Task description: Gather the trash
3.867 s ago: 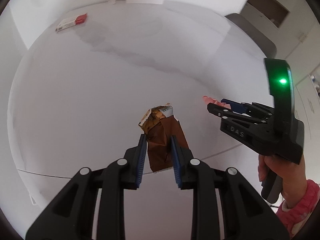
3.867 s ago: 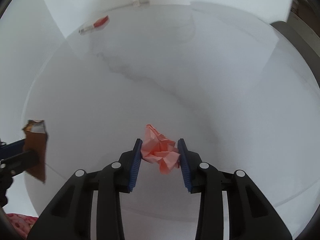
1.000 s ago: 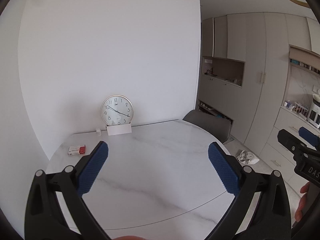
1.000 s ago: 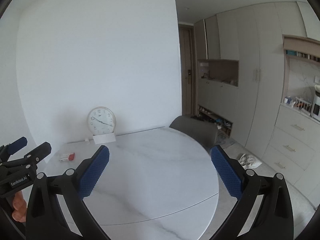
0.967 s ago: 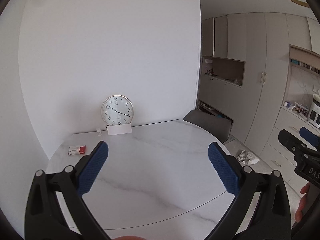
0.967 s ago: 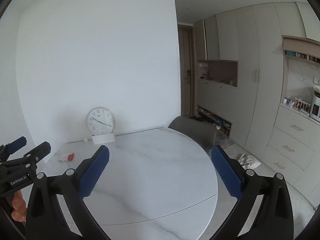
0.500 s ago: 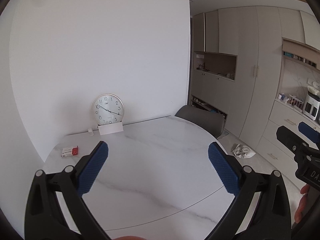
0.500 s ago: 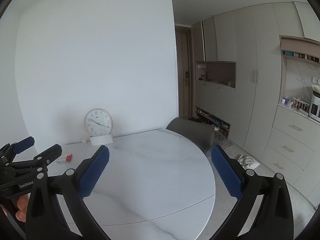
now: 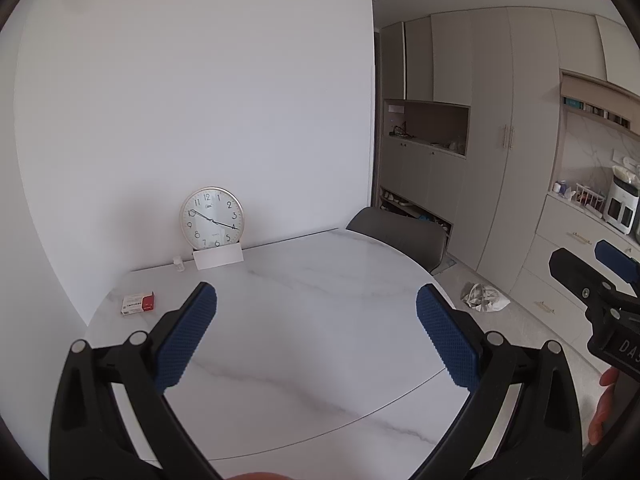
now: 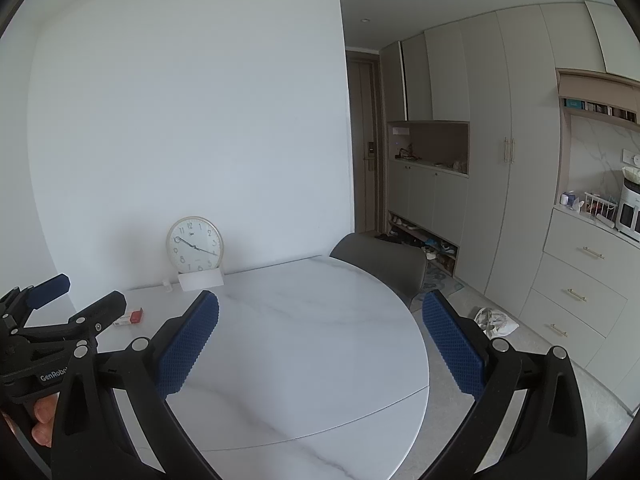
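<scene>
**Here, both tongs raised and empty above the counter**

Both the left tongs (image 9: 316,334) and the right tongs (image 10: 320,340) stand wide apart with nothing between their blue pads. Each is held level, looking across the round marble counter (image 9: 320,312) toward the far wall. No loose trash shows on the counter surface. What rests there is a small red-and-white box (image 9: 138,303) at the far left, and a round clock (image 9: 211,218) behind a white card (image 9: 218,257) against the wall. A crumpled white bag (image 9: 484,298) lies on the floor to the right, beyond the grey chair (image 9: 400,236). Judged from this, the counter portion appears finished; whether the box or the bag counts as trash cannot be told.
</scene>
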